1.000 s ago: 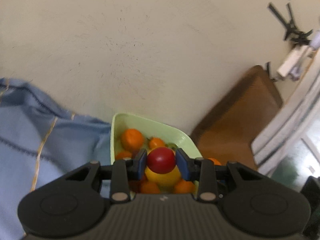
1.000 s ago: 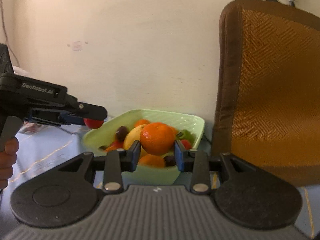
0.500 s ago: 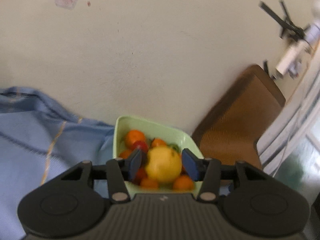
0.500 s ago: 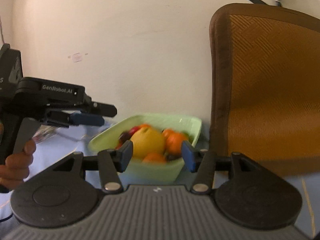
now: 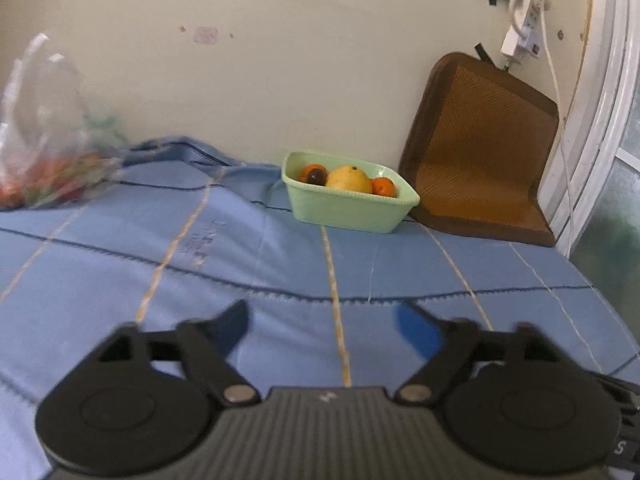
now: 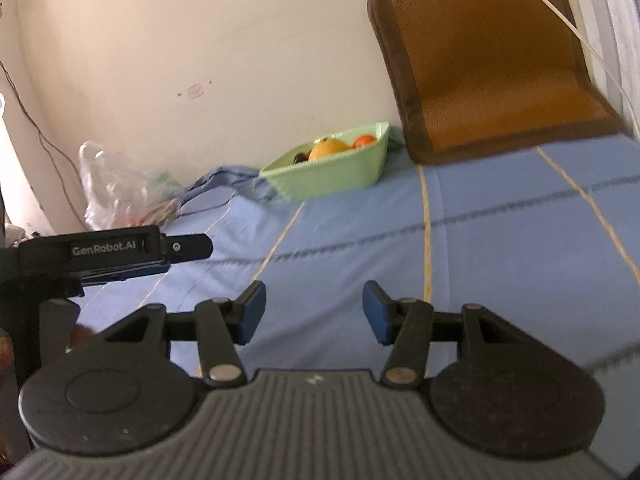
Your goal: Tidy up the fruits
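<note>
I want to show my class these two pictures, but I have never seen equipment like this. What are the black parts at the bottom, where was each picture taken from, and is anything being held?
Each picture comes from a camera mounted on a hand-held gripper, looking forward along its two fingers. A person holds one in each hand. The left gripper and right gripper both have their jaws apart, holding nothing. Ahead, on a blue blanket, a green basket of fruit stands by the wall, beside a brown cushion. A plastic bag lies further left. The right view also shows the left gripper from the side.

I count one green basin, one yellow fruit, two oranges, one dark fruit, one plastic bag, one brown cushion.
</note>
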